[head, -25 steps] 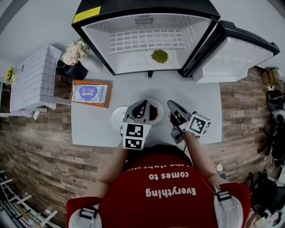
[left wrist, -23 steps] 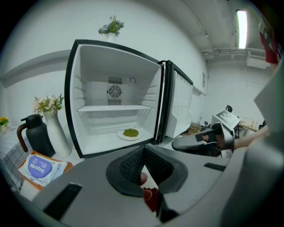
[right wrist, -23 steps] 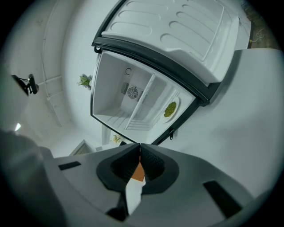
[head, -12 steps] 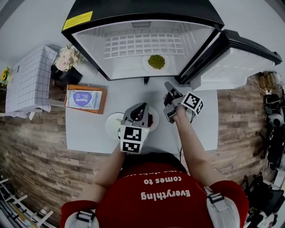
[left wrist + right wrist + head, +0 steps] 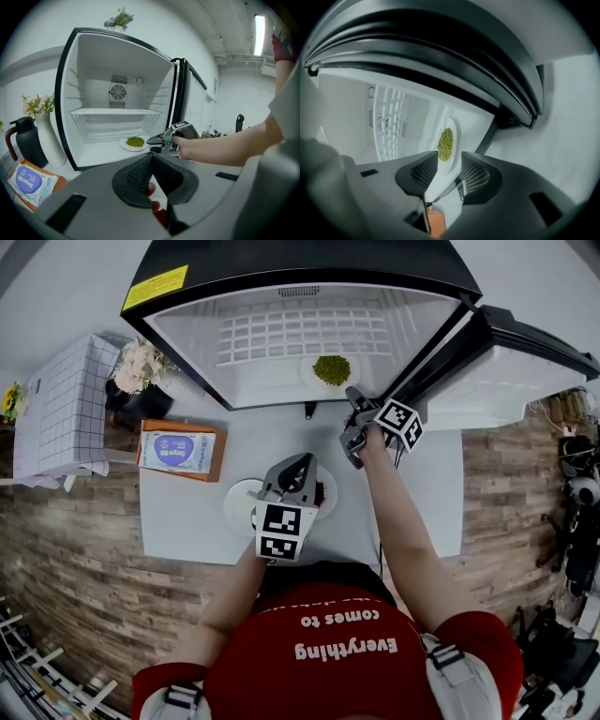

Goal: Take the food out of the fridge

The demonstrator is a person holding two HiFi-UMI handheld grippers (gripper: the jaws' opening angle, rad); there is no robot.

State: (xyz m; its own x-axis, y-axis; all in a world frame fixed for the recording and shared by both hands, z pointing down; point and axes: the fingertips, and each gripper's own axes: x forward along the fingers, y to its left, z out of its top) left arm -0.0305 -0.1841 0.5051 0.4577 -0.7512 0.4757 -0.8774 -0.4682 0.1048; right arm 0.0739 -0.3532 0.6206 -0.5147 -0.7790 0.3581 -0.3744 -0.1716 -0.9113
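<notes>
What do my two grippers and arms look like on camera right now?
Both the left gripper and right gripper are grey bodies with dark, grid-textured wedge pads; each carries a white cube with black square markers. The person wears a red short-sleeved T-shirt with white lettering.

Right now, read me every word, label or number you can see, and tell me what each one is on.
"Everything comes to": white print on the person's red shirt, upside down in the head view.
Yellow label on the top of the fridge: too small to read.
Blue packet on the table: print too blurred to read.
</notes>
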